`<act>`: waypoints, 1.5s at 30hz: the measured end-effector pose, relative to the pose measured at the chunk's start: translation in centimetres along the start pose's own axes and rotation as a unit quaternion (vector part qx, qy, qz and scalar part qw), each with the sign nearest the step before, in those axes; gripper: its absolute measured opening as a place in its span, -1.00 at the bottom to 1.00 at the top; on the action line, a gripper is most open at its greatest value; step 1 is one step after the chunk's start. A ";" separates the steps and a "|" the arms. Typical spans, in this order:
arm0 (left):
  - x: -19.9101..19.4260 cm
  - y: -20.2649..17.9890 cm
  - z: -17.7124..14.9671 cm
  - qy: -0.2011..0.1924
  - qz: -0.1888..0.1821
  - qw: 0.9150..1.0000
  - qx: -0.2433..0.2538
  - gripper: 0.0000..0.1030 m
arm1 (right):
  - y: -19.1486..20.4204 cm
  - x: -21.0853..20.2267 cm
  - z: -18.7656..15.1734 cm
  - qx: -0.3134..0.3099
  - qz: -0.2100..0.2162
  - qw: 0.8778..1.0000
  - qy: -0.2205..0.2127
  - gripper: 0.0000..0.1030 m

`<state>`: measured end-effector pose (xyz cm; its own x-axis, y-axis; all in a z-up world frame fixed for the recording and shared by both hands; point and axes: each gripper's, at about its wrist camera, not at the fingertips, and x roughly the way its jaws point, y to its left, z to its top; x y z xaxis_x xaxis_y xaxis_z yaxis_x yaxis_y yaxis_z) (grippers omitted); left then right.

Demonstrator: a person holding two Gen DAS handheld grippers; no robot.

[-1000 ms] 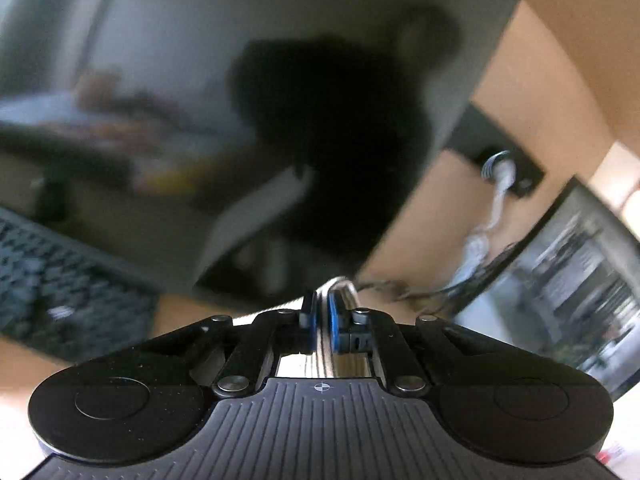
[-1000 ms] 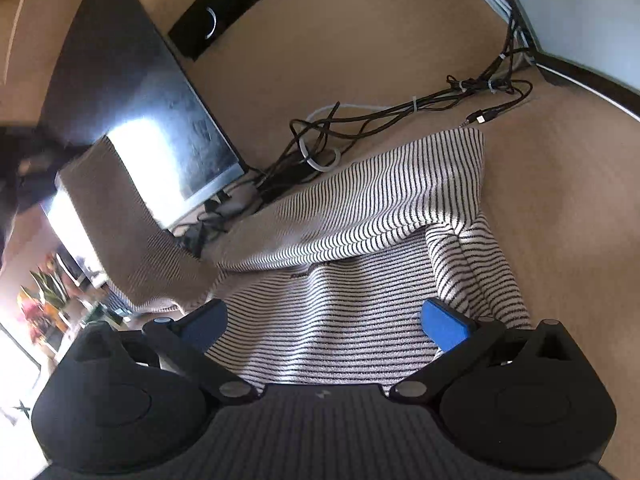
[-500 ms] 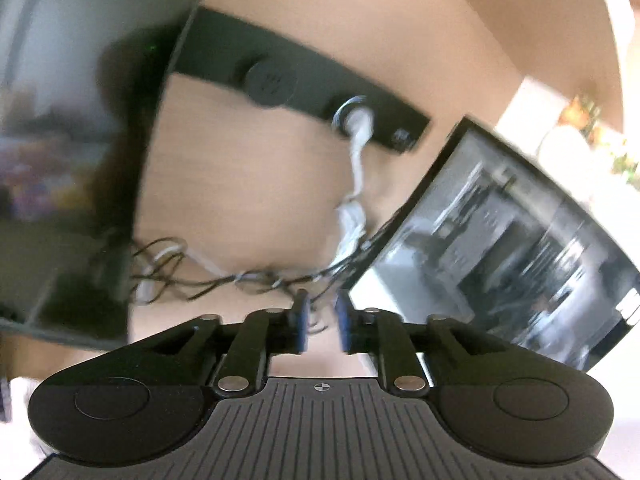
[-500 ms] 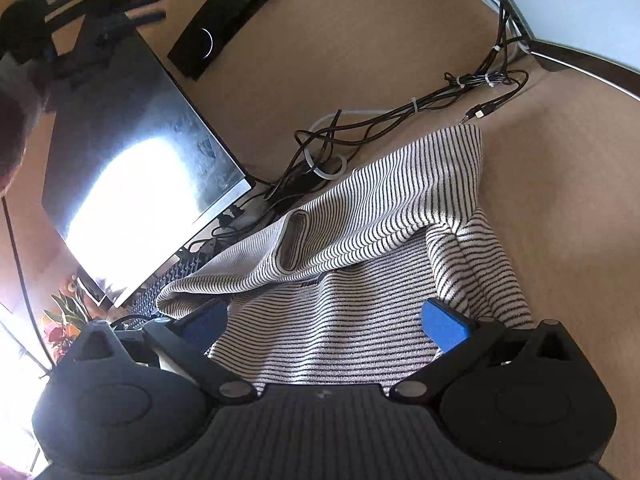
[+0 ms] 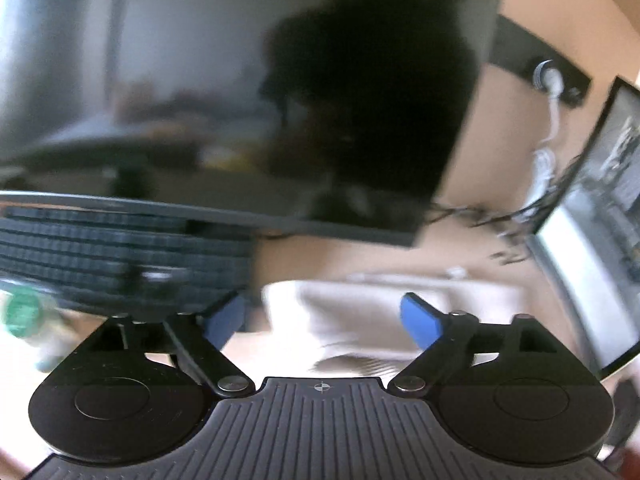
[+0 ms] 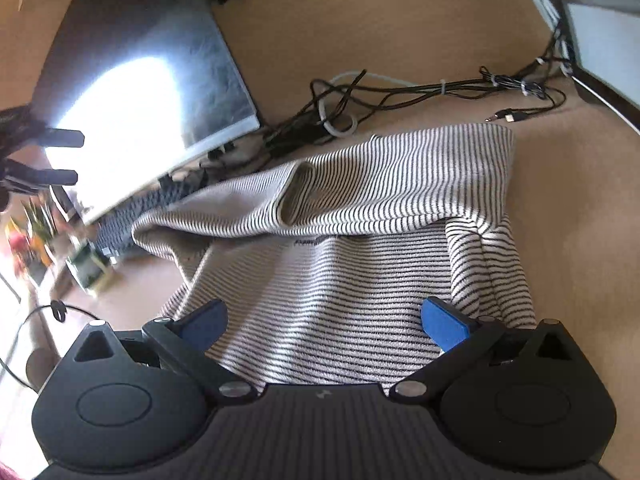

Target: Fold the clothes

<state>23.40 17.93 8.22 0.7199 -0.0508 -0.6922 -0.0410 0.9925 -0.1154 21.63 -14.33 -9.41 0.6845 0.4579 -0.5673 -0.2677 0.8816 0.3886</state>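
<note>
The left wrist view is taken from just behind the left tool (image 5: pixel 322 316), angled down across the desk (image 5: pixel 472 152) towards a dark monitor (image 5: pixel 224 80) and a keyboard (image 5: pixel 120 256) close ahead, all blurred. The right wrist view is taken from behind the right tool (image 6: pixel 324 320), looking steeply down and near onto the striped garment (image 6: pixel 360 248). The garment (image 5: pixel 360 320), monitor (image 6: pixel 132 92), keyboard (image 6: pixel 136 216) and desk (image 6: pixel 400 32) are shared by both views.
</note>
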 end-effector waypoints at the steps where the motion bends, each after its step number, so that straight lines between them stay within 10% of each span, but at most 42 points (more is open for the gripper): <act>1: -0.6 1.3 -0.3 0.000 0.013 1.000 0.002 0.85 | 0.4 0.2 0.0 -0.013 -0.009 1.000 0.005 1.00; 8: -3.9 10.0 -2.4 -0.003 0.065 0.998 -0.013 0.94 | 3.7 1.9 -0.1 -0.096 -0.092 0.990 0.044 1.00; 18: 2.1 8.1 -4.6 0.017 -0.056 0.998 0.016 0.99 | 5.4 -0.3 4.8 -0.064 -0.150 0.986 0.031 0.79; 24: 5.3 1.4 -7.2 -0.008 -0.098 0.995 -0.014 1.00 | 3.3 0.0 9.9 0.067 -0.068 0.995 0.012 0.02; 35: 7.9 -5.3 -10.6 0.043 -0.053 0.997 0.033 1.00 | 3.1 10.4 11.2 0.058 -0.023 0.996 0.056 0.01; 38: 8.4 -4.6 -10.5 0.055 -0.032 0.998 0.025 1.00 | 4.0 12.7 11.1 0.046 -0.002 0.996 0.071 -0.29; 40: 8.9 -4.2 -10.3 0.062 -0.021 0.998 0.020 1.00 | 5.0 12.3 11.5 0.034 0.024 0.997 0.062 -0.78; 45: 10.3 -4.5 -9.1 0.052 -0.019 0.998 0.034 1.00 | 5.6 5.9 15.1 -0.006 0.040 0.999 -0.026 -0.80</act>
<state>24.72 11.97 -4.86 0.6442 -0.0972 -0.7586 0.0349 0.9946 -0.0978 34.42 -8.39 0.37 0.6948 0.5214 -0.4954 -0.3310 0.8433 0.4234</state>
